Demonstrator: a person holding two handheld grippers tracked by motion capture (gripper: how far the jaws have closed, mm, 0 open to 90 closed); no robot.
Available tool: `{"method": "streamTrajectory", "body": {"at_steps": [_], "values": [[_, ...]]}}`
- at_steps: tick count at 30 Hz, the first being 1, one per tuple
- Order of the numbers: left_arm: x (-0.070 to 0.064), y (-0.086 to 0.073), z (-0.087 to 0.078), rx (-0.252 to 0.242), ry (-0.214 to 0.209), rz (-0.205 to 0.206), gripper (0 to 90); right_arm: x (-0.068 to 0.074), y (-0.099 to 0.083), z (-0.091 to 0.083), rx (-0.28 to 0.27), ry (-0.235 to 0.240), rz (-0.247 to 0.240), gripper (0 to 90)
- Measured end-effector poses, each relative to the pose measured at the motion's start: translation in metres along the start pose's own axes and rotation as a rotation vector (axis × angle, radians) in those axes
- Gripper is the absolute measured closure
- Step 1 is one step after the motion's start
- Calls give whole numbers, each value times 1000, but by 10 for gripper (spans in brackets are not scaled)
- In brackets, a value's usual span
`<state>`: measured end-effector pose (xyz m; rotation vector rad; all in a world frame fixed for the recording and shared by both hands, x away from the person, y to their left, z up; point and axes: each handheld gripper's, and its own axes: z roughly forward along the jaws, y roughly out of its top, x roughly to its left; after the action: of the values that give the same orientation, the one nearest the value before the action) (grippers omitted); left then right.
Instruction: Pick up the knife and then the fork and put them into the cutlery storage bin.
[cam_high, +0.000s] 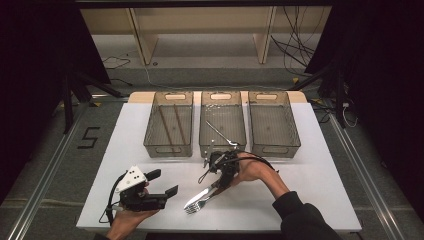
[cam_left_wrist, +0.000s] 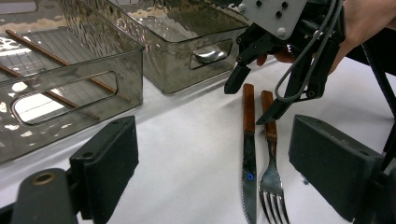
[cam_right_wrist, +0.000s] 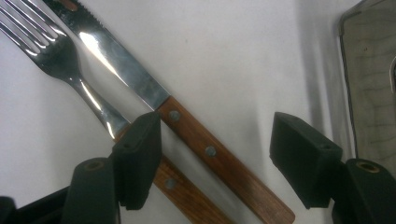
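A person is standing at a white table (cam_high: 310, 165), holding a gripper in each hand. The right gripper (cam_high: 216, 176) is reaching down over a knife (cam_high: 201, 194) and a fork (cam_high: 199, 202) that are lying side by side on the table, near its front edge and in front of the middle bin (cam_high: 223, 122). Its jaws are standing released, wide apart, and in the right gripper view the knife's (cam_right_wrist: 187, 126) wooden handle is lying in the gap between them, untouched, while one jaw is sitting over the fork's (cam_right_wrist: 93, 100) handle, just where wood meets metal; whether that jaw is pressing on it I cannot tell. In the left gripper view the right gripper (cam_left_wrist: 264, 98) is hovering over the handle ends of the knife (cam_left_wrist: 248, 158) and fork (cam_left_wrist: 272, 172), one fingertip (cam_left_wrist: 235, 80) coming down just beside the knife, the other at the fork's handle. The left gripper (cam_high: 162, 184) is resting low at the front left of the table, well apart from the cutlery, its jaws also released and gripping nothing. Three smoky clear bins are sitting in a row at the back: the left bin (cam_high: 169, 122) is holding two chopsticks (cam_high: 172, 125), the middle one is holding a metal utensil (cam_high: 220, 134), and the right bin (cam_high: 274, 122) is sitting beside it.
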<state>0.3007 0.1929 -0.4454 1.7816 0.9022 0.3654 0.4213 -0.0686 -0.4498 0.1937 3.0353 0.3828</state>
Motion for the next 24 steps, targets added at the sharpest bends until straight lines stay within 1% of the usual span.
{"method": "streamTrajectory", "body": {"at_steps": [2, 3, 4, 5, 6, 8, 9, 10, 11, 12, 13, 14, 15, 16, 18, 20, 23, 24], "values": [[0, 0, 0, 0, 0, 0, 156, 0, 0, 1, -2, 9, 5, 364], [0, 0, 0, 0, -1, 0, 155, -1, 0, 1, 2, 17, 1, 367], [0, 0, 0, 0, 0, 0, 155, -2, 0, 1, -4, 15, -10, 374], [0, 0, 0, 1, 0, 0, 155, -3, 0, 1, 2, 22, -13, 377], [0, 0, 0, 1, -1, 0, 155, -3, 0, 2, -5, 22, -11, 379], [0, 0, 0, 1, -1, 0, 155, -2, 2, 1, 12, 26, -15, 386], [0, 0, 0, 0, -1, -1, 155, -3, 2, 1, 18, 33, -28, 388], [0, 0, 0, 2, -2, 0, 155, -3, 3, 2, 15, 30, -32, 390], [0, 0, 0, 2, -2, 1, 155, -3, 4, 3, 9, 28, -49, 393], [0, 0, 0, 1, -2, 0, 155, -3, 5, 2, 32, 33, -58, 395], [0, 0, 0, 0, -2, 0, 155, -5, 6, 2, 39, 37, -72, 399], [0, 0, 0, 0, -2, -1, 155, -5, 6, 3, 35, 39, -74, 405], [0, 0, 0, 1, -2, -1, 155, -5, 7, 2, 54, 40, -86, 409], [0, 0, 0, -1, -2, -2, 155, -5, 7, 3, 47, 38, -83, 413], [0, 0, 0, 0, -2, -2, 155, -6, 7, 3, 50, 54, -86, 425], [0, 0, 0, 1, -2, -4, 155, -7, 8, 4, 55, 53, -94, 431], [0, 0, 0, 0, -2, -2, 155, -7, 9, 5, 62, 58, -117, 440], [0, 0, 0, 1, -2, -2, 155, -5, 10, 5, 61, 48, -133, 443]]}}
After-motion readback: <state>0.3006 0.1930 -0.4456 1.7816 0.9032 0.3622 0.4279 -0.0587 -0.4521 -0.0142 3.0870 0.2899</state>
